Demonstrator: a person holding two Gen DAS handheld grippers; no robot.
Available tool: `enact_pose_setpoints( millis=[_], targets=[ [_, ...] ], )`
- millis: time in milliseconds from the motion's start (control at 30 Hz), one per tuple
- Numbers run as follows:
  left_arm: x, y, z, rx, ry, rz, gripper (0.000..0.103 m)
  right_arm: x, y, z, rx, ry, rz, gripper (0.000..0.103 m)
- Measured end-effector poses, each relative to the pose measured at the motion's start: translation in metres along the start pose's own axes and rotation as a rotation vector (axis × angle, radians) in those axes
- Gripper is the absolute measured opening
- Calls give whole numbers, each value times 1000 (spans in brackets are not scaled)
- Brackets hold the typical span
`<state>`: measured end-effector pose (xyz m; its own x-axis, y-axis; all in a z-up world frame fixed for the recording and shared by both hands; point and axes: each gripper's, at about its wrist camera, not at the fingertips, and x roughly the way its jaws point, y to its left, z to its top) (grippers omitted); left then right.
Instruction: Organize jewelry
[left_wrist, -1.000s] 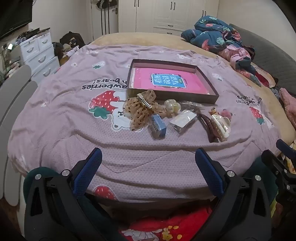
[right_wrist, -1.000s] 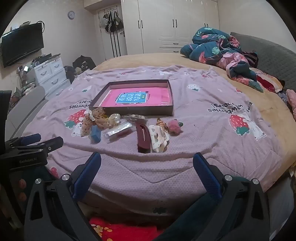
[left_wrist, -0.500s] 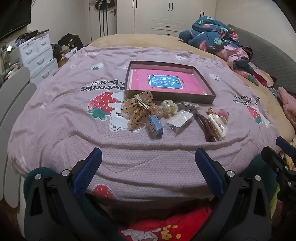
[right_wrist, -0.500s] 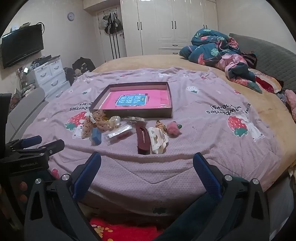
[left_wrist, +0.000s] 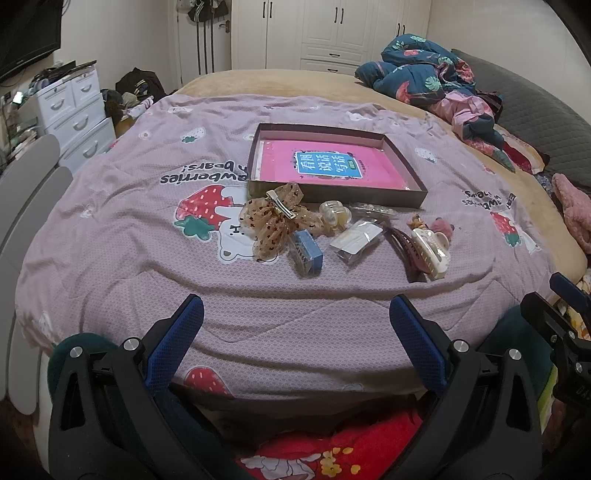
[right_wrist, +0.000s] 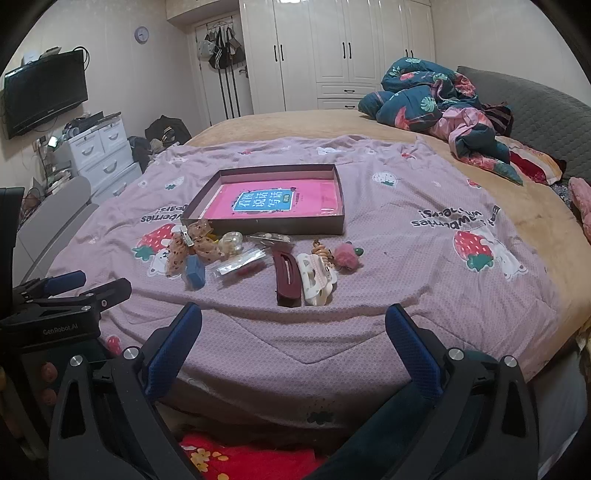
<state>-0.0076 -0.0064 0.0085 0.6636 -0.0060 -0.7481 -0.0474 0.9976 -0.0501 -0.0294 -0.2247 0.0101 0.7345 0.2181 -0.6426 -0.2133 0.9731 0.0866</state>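
A shallow brown box (left_wrist: 412, 173) (right_wrist: 273, 225) with a pink booklet inside lies on the purple bedspread. In front of it sit several hair accessories: a tan dotted bow clip (left_wrist: 275, 218) (right_wrist: 192, 242), a blue claw clip (left_wrist: 306, 251) (right_wrist: 194, 271), a clear packet (left_wrist: 356, 238) (right_wrist: 238, 264), a maroon clip (left_wrist: 402, 245) (right_wrist: 286, 275), a cream claw clip (left_wrist: 432, 251) (right_wrist: 314, 278) and a pink pompom (right_wrist: 347, 254). My left gripper (left_wrist: 295, 334) and right gripper (right_wrist: 293, 334) both stand open at the bed's near edge, empty, well short of the items.
A heap of dark floral bedding (right_wrist: 439, 99) lies at the back right. White drawers (right_wrist: 99, 153) and grey chair backs (left_wrist: 26, 192) stand left of the bed. White wardrobes (right_wrist: 332, 51) line the far wall. The other gripper shows at each view's side edge.
Both views have pulled back and risen slightly, so the box and accessories sit a little farther off. Both grippers stay open and nothing on the bed has moved.
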Motion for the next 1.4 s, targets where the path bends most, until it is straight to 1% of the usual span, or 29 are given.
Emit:
enact_pose_setpoints(
  millis=[800,1400],
  targets=[
    [-5,-5,2,2,-6,1,94,-1,0,-1,2,-1,1,99],
    [-4,-4,1,4,-6,1,94,-10,5,-2,4,-11,8,99]
  ],
)
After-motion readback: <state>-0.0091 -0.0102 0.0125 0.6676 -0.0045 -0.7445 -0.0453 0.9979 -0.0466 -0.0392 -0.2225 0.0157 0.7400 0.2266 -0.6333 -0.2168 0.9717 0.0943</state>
